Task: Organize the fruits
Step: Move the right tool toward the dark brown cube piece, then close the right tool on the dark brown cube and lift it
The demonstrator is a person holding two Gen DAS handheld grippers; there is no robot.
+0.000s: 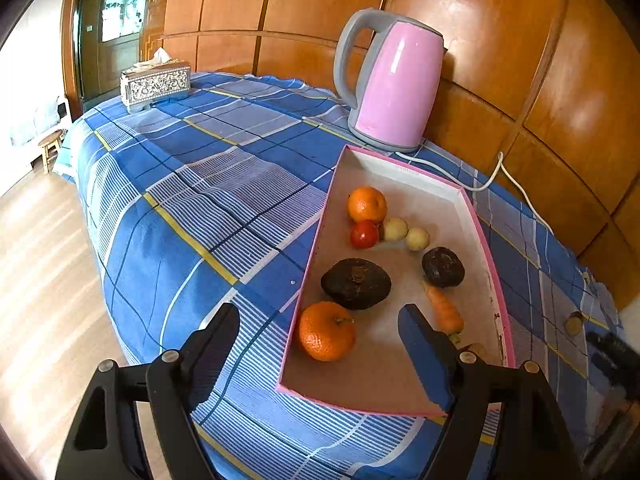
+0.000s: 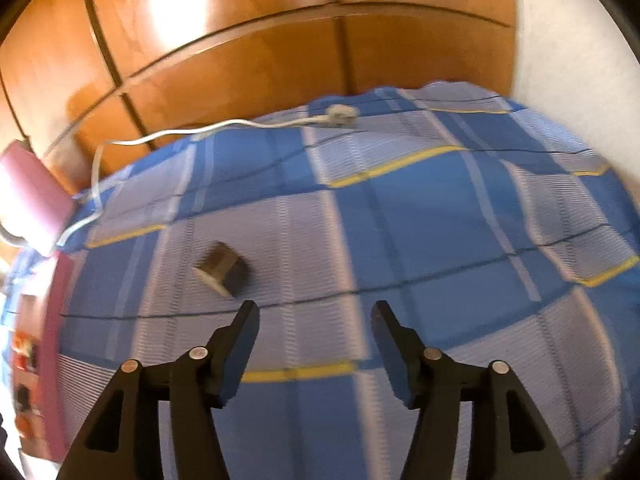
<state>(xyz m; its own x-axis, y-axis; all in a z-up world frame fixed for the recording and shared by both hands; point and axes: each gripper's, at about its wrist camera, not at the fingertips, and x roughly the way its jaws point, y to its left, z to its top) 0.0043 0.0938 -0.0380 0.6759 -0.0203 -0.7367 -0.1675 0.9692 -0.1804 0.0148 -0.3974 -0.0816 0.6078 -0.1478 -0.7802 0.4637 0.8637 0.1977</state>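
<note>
Pink-rimmed tray (image 1: 486, 248) on the blue checked cloth (image 1: 192, 184), just in front of the pink kettle (image 1: 394, 84). Inside the tray: one orange (image 1: 367, 204) at the kettle end, a red tomato (image 1: 364, 234) touching it, two small pale fruits (image 1: 406, 234) beside the tomato, two dark avocado-like fruits (image 1: 356, 283) mid-tray, a small carrot (image 1: 444, 312) nearer the far rim, and a second orange (image 1: 327, 331) against the near-left wall.

Left gripper (image 1: 318, 320) over the tray's near end, jaws apart — second orange between the fingertips but untouched, nothing clamped.

Right gripper (image 2: 315, 312) off the tray, above bare cloth, jaws apart and empty. Small dark block-like piece (image 2: 224, 270) lying on the cloth between that gripper and the tray's pink edge (image 2: 54, 344) — blurred, kind unclear. White cord (image 2: 168, 140) trailing from the kettle along the cloth's back edge.
</note>
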